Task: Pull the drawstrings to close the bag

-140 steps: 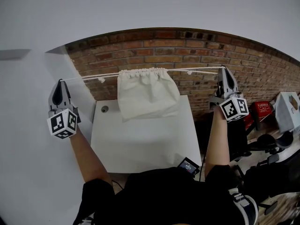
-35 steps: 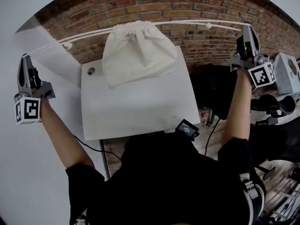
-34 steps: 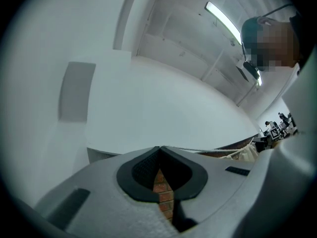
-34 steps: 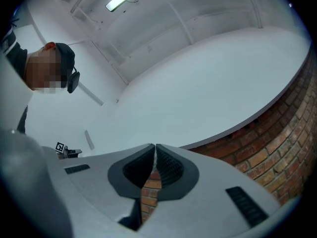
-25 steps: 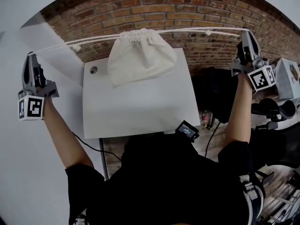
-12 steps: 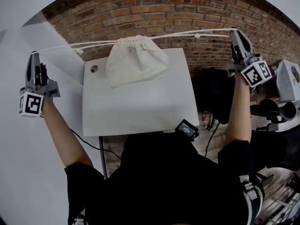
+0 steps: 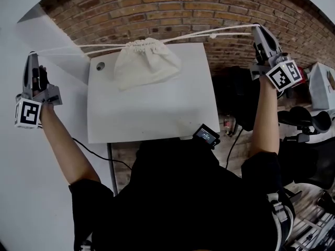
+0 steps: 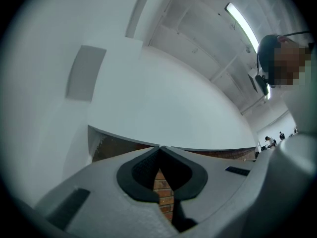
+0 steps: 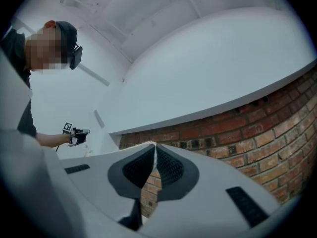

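Note:
A cream cloth bag (image 7: pixel 145 67) lies at the far edge of the white table (image 7: pixel 152 111), its mouth (image 7: pixel 141 44) bunched tight. White drawstrings run out of it to both sides, pulled nearly straight. The left drawstring (image 7: pixel 78 49) ends at my left gripper (image 7: pixel 30 55), held far out to the left and shut on it. The right drawstring (image 7: pixel 209 35), with a knot in it, ends at my right gripper (image 7: pixel 257 28), which is shut on it. In the right gripper view the white cord shows between the pads (image 9: pixel 155 155) of the right gripper (image 9: pixel 154 146). The left gripper (image 8: pixel 159 147) shows its tips together, the cord hidden.
A red brick wall (image 7: pixel 209 7) stands just behind the table, a white wall (image 7: pixel 31 14) at the left. The table has a round cable hole (image 7: pixel 100 66). A small screen device (image 7: pixel 207 136) sits at the near table edge. Chairs and gear (image 7: pixel 309 122) crowd the right.
The right gripper has come down a little and the cords now run lower. The bag has sunk with them and rests more on the table. Both grippers stay shut on the cords.

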A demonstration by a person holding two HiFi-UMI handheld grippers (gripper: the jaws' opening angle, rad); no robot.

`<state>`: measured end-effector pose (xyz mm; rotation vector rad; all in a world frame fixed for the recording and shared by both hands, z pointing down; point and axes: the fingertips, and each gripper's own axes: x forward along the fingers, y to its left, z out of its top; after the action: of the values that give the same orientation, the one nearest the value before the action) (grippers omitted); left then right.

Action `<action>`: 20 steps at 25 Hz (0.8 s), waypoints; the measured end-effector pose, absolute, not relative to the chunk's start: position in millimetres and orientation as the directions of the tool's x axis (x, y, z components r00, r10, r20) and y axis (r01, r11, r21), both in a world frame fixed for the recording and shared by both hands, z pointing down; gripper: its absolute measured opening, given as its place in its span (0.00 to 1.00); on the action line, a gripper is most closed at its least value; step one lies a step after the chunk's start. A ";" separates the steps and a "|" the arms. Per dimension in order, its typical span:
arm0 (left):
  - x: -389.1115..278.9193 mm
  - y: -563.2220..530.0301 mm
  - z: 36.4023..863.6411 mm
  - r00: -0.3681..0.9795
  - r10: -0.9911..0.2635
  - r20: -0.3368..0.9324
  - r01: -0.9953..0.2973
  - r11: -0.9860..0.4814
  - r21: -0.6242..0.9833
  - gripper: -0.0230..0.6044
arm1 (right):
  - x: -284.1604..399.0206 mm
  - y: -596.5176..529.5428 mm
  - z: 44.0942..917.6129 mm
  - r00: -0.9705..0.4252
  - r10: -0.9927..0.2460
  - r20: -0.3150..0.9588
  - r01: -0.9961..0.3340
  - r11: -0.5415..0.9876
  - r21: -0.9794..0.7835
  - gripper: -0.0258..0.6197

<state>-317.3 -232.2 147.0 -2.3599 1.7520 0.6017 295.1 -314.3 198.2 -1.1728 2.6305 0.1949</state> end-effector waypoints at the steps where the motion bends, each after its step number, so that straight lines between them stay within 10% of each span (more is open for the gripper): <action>1: -312.9 -231.6 146.5 0.246 -0.886 -0.394 -0.940 -0.317 0.126 0.06 | 295.3 -315.7 201.2 -0.644 -0.714 -0.276 -0.745 0.667 0.014 0.05; 20: -268.1 -232.1 163.5 0.398 -0.821 -0.409 -0.826 -0.515 0.231 0.06 | 279.7 -304.6 229.8 -0.697 -0.680 -0.229 -0.702 0.712 0.022 0.05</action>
<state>-268.1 -232.1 163.5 -2.6193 1.5429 0.7574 279.7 -304.6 229.8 -1.1088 2.7138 0.1595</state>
